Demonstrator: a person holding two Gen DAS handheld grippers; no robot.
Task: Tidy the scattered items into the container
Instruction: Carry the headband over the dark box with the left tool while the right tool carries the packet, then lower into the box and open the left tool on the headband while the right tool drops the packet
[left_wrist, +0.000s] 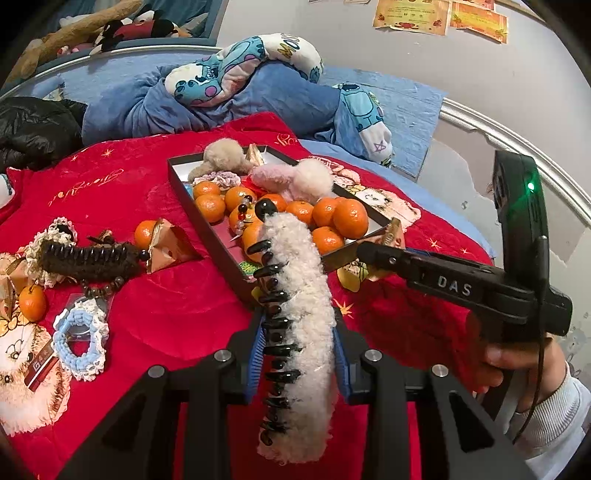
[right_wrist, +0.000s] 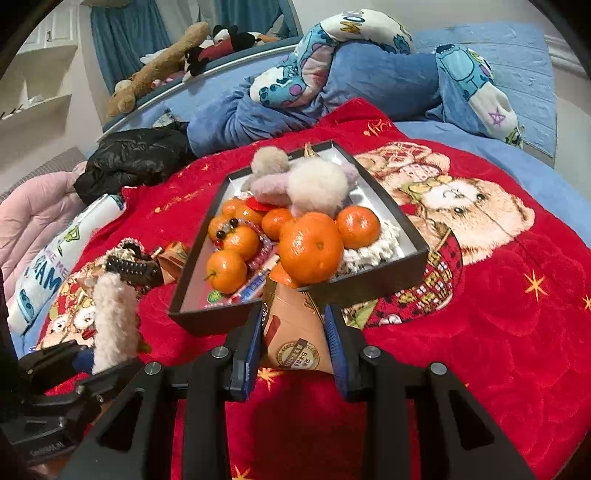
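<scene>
From the left wrist view, your left tool (left_wrist: 297, 343) was clenched on the white fluffy hair claw (left_wrist: 303, 295), whose long axis ran straight out along the fingers, its far tip reaching over the near wall of the black box (left_wrist: 221, 251). The box lay directly ahead and slightly left on the red blanket (left_wrist: 155, 317), already loaded with mandarins (left_wrist: 351, 218) and fluffy clips, so I judge the drop called only for a short forward push. Your right tool (left_wrist: 373, 251) showed at the right of this view, its tip beside the box's near right corner with something gold-brown at it. A brown hair claw (left_wrist: 88, 258), a blue scrunchie (left_wrist: 79, 339) and a loose mandarin (left_wrist: 32, 302) lay well to the left on the blanket. From the right wrist view, your right tool (right_wrist: 295, 332) gripped a tan triangular packet (right_wrist: 295, 339), standing point-up between the pads and touching the box's near wall. The box opening lay just ahead and above that packet, a large mandarin (right_wrist: 310, 251) crowding the near edge. Your right hand looked the nearer of the two to the box; your left tool (right_wrist: 74, 365) sat low at the left.
</scene>
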